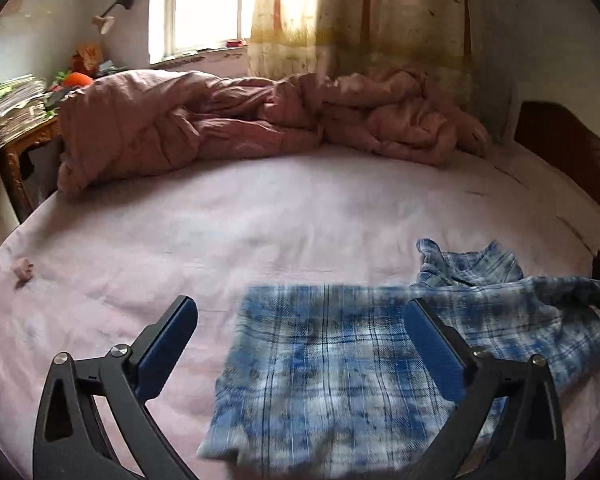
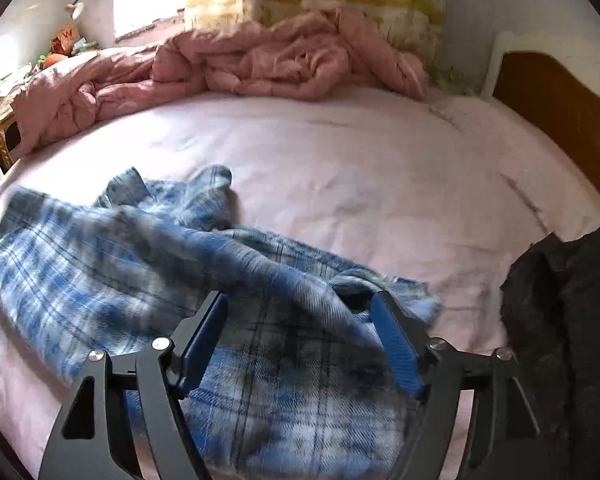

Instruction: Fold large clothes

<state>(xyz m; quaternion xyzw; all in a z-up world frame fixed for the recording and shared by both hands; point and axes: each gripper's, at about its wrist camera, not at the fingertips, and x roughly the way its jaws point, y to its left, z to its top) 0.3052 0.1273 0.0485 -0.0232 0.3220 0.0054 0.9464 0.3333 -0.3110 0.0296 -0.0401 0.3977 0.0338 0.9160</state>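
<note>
Plaid shirt (image 1: 340, 364) lies rumpled on the pink bed sheet (image 1: 220, 216).
A bunched pink quilt (image 1: 228, 120) fills the far side, a dark garment (image 2: 572, 320) lies at right; left gripper (image 1: 300, 336) and right gripper (image 2: 300, 332) hover wide apart above the shirt, gripping nothing.

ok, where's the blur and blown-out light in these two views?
Left wrist: bright window is blown out; blue-and-white plaid shirt is motion-smeared, pink quilted duvet sharper. Right wrist: window again clipped, shirt's raised fold streaked, dark garment underexposed. Both views: fisheye bends the pink bedsheet.
</note>
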